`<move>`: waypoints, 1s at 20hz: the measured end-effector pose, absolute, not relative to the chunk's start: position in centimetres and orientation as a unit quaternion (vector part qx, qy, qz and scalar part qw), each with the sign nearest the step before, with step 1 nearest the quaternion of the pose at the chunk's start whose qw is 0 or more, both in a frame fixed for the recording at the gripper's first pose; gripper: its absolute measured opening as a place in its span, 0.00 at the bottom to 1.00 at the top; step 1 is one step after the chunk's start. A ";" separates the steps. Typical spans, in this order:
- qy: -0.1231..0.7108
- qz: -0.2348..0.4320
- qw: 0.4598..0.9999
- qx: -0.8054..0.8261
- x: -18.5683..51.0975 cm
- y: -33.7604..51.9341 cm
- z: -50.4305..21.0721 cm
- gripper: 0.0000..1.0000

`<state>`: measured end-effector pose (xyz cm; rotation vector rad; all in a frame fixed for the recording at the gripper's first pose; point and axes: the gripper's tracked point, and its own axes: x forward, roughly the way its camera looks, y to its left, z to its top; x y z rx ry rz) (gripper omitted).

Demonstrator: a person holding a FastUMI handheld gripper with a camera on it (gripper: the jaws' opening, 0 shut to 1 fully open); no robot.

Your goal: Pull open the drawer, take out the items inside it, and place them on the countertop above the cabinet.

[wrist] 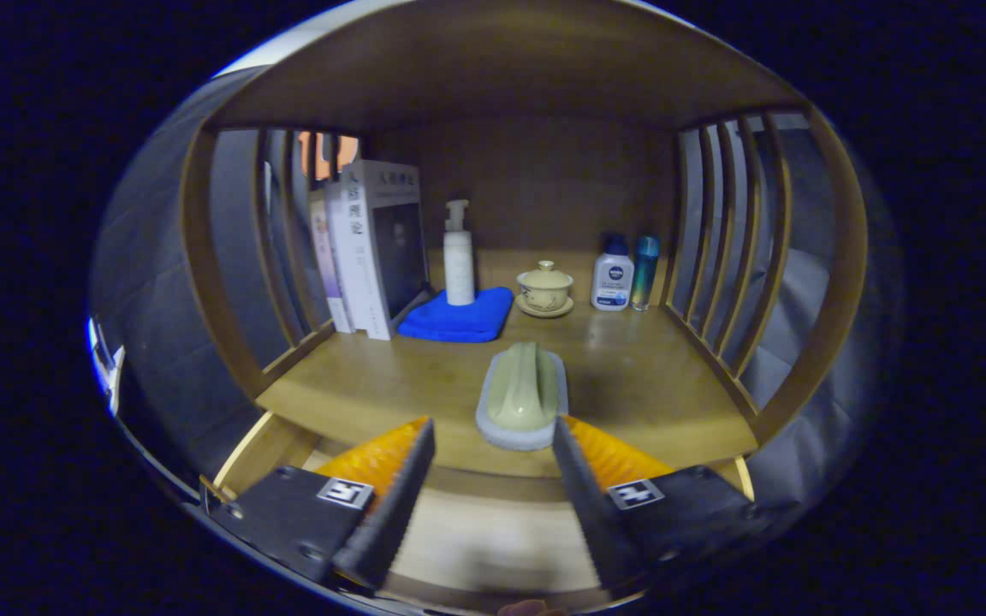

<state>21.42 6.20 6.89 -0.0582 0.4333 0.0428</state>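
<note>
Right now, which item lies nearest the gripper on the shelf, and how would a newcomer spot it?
On the wooden countertop with slatted sides, look past the row at the back: books, pump bottle, lidded cup. The scrub brush lies alone near the front edge, just ahead of the open gripper. It alone is long, low, pale green on a grey base.

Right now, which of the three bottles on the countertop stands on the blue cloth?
The white pump bottle, beside the books. The other two stand on bare wood by the right slats.
</note>
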 end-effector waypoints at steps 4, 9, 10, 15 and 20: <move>0.177 0.034 0.983 -0.022 16.7 7.7 5.9 0.99; 0.136 0.014 0.989 -0.060 10.8 8.3 4.1 0.98; 0.124 0.005 0.990 -0.063 9.8 8.3 3.8 0.98; 0.094 -0.008 0.994 -0.052 6.2 8.8 1.4 0.99; 0.091 -0.024 0.995 -0.042 4.6 8.0 -2.5 0.99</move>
